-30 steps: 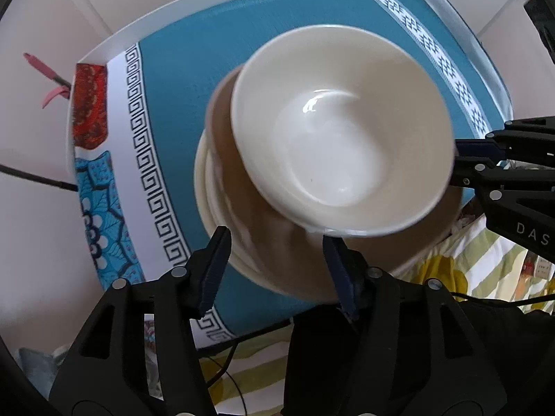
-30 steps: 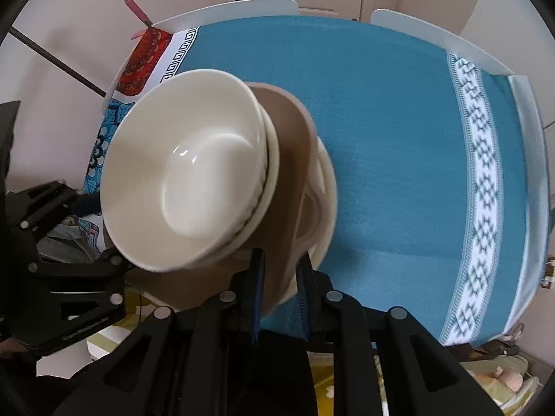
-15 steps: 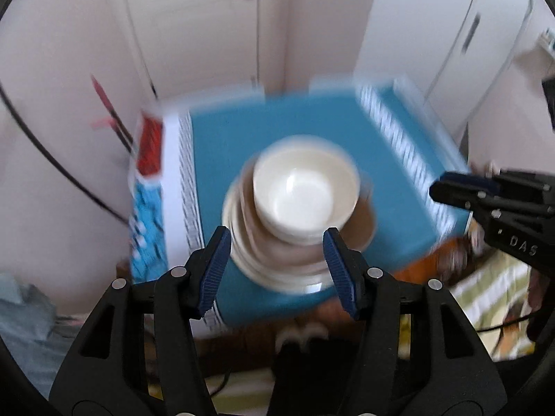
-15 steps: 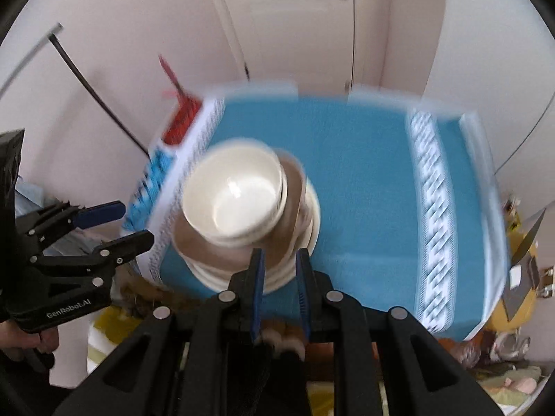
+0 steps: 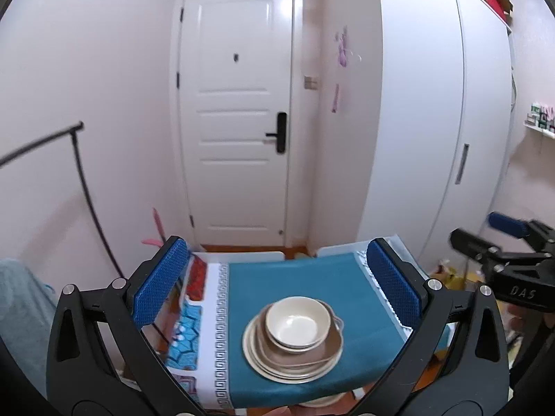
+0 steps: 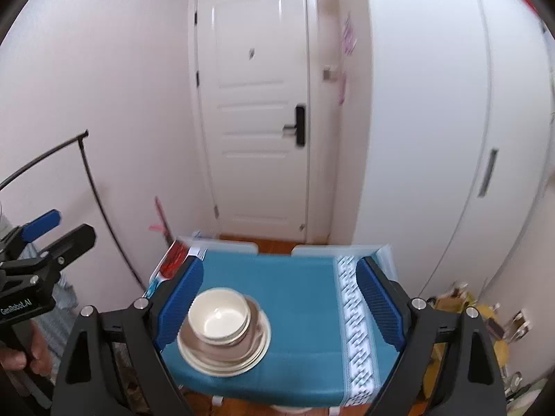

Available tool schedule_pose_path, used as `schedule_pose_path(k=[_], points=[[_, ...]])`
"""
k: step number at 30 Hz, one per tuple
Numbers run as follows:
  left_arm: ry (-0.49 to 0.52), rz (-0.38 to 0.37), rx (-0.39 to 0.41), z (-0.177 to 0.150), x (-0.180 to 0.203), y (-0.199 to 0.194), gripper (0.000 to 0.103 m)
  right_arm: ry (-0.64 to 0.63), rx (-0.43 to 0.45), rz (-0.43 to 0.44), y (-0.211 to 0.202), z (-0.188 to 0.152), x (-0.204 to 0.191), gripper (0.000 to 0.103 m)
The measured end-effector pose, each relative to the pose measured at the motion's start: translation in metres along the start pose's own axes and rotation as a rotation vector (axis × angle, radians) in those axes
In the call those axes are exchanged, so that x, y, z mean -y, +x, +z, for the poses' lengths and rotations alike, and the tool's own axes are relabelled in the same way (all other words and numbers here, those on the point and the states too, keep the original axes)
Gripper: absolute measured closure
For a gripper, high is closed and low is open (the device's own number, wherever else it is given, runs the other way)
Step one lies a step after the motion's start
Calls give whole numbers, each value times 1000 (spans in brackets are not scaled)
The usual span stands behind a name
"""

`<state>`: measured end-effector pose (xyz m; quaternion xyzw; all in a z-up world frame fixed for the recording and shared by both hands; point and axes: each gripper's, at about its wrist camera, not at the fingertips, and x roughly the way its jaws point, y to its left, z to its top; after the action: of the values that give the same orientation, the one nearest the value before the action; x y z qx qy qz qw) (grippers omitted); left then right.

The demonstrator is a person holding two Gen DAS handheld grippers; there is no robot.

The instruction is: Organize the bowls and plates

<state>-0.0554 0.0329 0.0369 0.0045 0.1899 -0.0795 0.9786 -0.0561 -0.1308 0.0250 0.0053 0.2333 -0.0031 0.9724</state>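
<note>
Both grippers held wide above a stacked set of dishes on the table.
Left gripper (image 5: 277,284) and right gripper (image 6: 280,298) are seen with jaws opening, nothing between them; cream bowls (image 5: 297,322) are nested on a tan plate (image 5: 326,346) and cream plates (image 5: 277,372), on the blue tablecloth (image 5: 295,277); white door (image 5: 239,111) behind.

Cream bowl (image 5: 297,323); brown plate (image 5: 326,348); teal tablecloth (image 5: 305,280).

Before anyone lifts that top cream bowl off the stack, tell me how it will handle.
The cream bowl looks glazed and rigid, so probably slippery and breakable. It sits off-centre on the plates, so a sideways push may slide or tip it.
</note>
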Motion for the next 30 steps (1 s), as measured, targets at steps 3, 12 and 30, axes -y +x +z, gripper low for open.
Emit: schedule_pose_path(k=[3, 12, 30], points=[[5, 16, 17, -2, 2, -8, 0, 11, 49, -20, -14, -2, 1, 15], [-29, 6, 38, -7, -3, -27, 0, 40, 69, -33, -26, -8, -2, 15], [19, 27, 48, -8, 6, -31, 0, 48, 67, -39, -28, -8, -3, 15]])
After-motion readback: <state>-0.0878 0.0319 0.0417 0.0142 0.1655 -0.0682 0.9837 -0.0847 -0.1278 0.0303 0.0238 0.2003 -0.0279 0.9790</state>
